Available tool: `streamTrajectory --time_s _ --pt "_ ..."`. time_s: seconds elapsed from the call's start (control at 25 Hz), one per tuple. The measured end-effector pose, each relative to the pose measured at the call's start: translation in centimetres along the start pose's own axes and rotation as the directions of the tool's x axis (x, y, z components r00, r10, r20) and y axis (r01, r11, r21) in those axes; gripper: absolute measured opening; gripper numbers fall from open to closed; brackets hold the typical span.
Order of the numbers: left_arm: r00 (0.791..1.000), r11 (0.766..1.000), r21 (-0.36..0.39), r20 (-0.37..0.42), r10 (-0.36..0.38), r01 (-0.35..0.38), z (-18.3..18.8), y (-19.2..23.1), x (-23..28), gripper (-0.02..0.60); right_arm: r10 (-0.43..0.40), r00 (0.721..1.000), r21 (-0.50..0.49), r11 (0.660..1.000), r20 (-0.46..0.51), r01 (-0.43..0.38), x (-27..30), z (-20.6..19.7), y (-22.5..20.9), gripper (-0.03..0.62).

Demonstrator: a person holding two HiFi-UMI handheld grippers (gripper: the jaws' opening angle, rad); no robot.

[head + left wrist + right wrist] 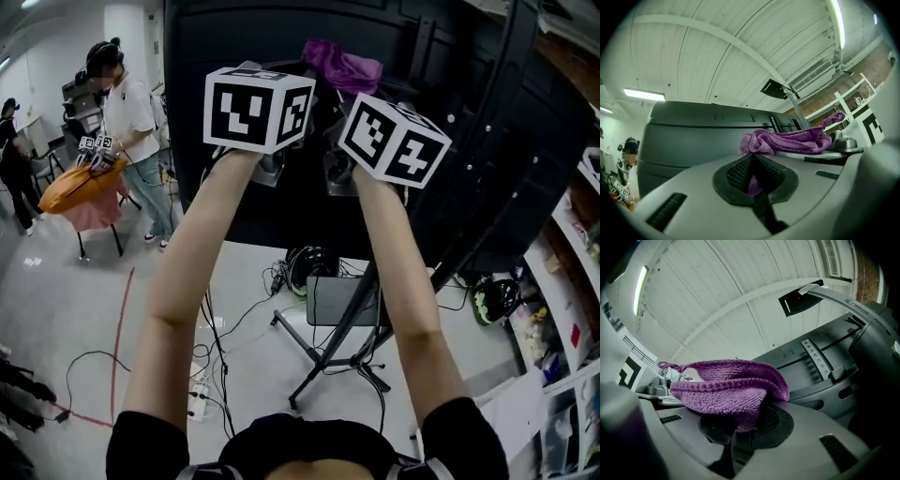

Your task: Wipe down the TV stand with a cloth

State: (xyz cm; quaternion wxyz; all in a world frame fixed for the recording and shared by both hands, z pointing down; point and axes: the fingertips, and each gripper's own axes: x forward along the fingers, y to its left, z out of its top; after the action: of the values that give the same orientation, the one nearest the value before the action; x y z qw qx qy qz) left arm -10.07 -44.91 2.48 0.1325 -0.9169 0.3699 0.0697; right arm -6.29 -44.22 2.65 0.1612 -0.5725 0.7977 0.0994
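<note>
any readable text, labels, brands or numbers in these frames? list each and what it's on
No readable text in any view.
left marker cube: black-and-white square pattern only, no letters.
right marker cube: the same, pattern only.
TV back panel: no brand or label legible.
purple cloth: no tag or print visible.
shelf items: too small and blurred to read.

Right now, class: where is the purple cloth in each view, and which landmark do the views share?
Head view: purple cloth, top centre, against the dark TV back.
Left gripper view: right of centre, a corner pinched in the left gripper.
Right gripper view: centre, draped over the right gripper.
Shared landmark: the TV back.
</note>
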Motion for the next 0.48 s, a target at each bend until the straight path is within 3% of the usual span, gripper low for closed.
streamTrajectory --time_s 0.28,0.48 --pt "0.998 0.998 -0.014 -0.007 -0.065 0.065 0.9 -2.8 2.5 0.006 -0.077 0.997 -0.007 0.997 0.020 0.077 -1.5 1.2 -3.2 0.064" --pt "0.994 0.994 0.021 -0.025 -0.105 0.106 1.2 -5.8 4.3 0.006 -0.168 0.985 -0.006 0.986 0.045 0.168 -3.6 1.9 -5.8 0.064"
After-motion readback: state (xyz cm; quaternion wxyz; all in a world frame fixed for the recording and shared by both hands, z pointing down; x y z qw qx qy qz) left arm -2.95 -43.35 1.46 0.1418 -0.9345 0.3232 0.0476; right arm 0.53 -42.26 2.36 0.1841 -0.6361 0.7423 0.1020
